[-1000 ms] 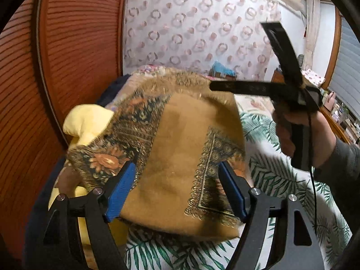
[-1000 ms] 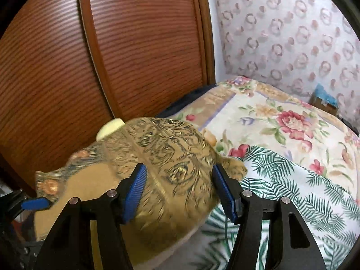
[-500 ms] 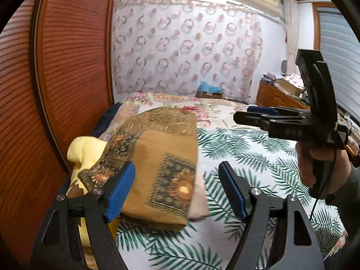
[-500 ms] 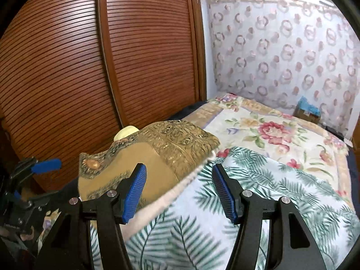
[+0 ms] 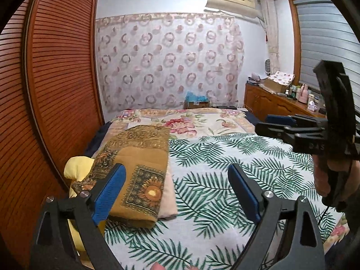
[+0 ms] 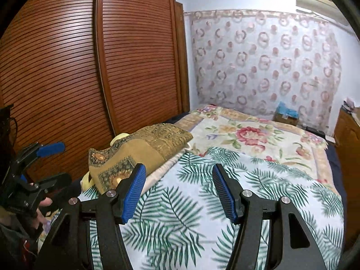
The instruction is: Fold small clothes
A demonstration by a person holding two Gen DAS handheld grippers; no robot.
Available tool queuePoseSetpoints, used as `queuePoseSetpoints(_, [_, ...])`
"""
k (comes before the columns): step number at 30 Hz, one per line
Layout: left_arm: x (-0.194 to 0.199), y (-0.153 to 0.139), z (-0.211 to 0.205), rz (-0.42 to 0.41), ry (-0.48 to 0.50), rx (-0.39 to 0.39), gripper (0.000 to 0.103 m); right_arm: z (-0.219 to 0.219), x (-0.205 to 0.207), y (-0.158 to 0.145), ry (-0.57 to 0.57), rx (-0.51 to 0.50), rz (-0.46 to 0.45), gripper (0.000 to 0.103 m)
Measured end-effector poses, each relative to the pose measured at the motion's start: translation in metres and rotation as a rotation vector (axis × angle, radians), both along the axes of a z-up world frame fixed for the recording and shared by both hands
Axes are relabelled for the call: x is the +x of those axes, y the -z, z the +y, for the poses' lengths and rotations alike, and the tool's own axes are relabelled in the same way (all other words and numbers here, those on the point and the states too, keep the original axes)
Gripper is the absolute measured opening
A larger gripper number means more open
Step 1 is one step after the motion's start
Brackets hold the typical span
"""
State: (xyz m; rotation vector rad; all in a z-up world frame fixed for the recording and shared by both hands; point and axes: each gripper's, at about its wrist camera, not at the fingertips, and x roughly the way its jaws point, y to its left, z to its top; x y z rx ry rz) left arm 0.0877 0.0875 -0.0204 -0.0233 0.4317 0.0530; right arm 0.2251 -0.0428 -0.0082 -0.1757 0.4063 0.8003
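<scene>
Both tools hung above the palm-leaf sheet. The left gripper was spread wide and held nothing. The right gripper gaped just the same. The folded brown patterned cloth lay ahead and left of each, atop a pale pink garment and a yellow one.

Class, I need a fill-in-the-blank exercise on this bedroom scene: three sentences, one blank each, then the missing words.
1. The folded brown patterned cloth lies on top of a ____ folded piece.
2. The jaws of the left gripper and the right gripper are both ____.
3. The top bed sheet is printed with green ____.

Missing words: pink; open; leaves
</scene>
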Motion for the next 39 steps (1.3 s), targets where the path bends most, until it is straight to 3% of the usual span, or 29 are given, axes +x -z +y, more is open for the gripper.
queuePoseSetpoints(11, [-0.023, -0.003, -0.046, -0.027, 0.051, -0.012, 0.092, -0.066, -0.082, 0.002, 0.152, 0.018, -0.033, 0.073])
queuePoseSetpoints(13, [-0.026, -0.006, -0.053, -0.033, 0.053, -0.024, 0.092, -0.08, -0.099, -0.002, 0.208, 0.027, -0.05, 0.081])
queuePoseSetpoints(21, [-0.035, -0.016, -0.08, -0.06, 0.069, -0.025, 0.092, -0.134, -0.154, -0.014, 0.355, 0.083, -0.091, 0.081])
queuePoseSetpoints(39, [-0.038, -0.023, -0.092, -0.063, 0.067, -0.023, 0.092, -0.146, -0.184, -0.021, 0.451, 0.098, -0.106, 0.081])
